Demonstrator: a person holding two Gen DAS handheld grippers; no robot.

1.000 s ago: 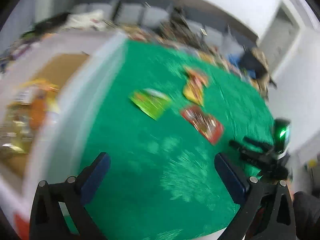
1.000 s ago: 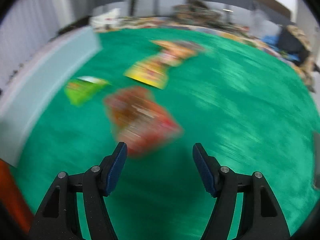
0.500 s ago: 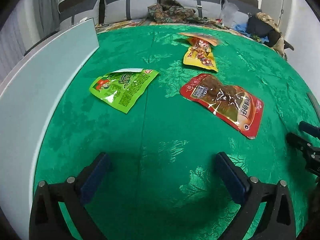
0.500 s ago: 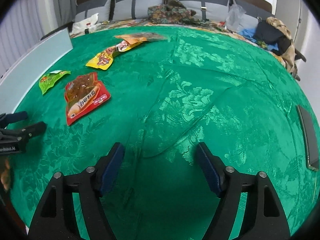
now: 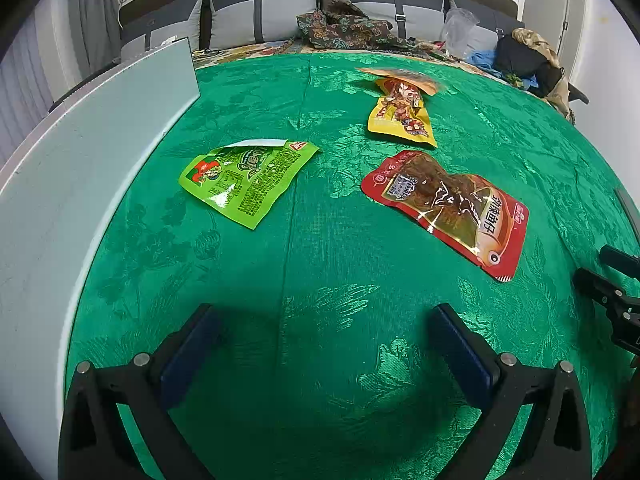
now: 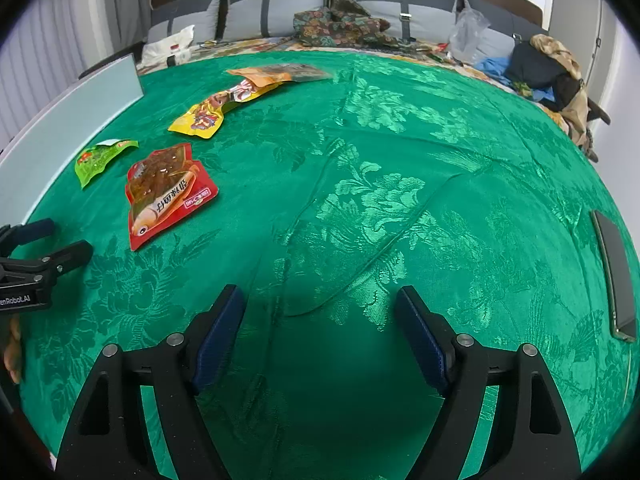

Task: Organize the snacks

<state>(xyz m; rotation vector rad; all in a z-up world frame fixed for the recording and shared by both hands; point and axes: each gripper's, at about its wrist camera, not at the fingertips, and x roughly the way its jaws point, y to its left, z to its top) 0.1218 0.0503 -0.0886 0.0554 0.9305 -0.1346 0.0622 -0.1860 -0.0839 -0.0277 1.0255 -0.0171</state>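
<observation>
1. Right gripper is hovering over the green cloth, jaws standing apart, nothing between them.
2. Red packet, green packet, yellow packet and orange packet are lying flat at upper left.
3. Left gripper is showing at the left edge.
4. Phone is lying near the right edge.

Four snack packets lie on the green cloth: one green packet, one red packet, one yellow packet and one orange packet. There is one grey board at left and one dark phone at right.
</observation>
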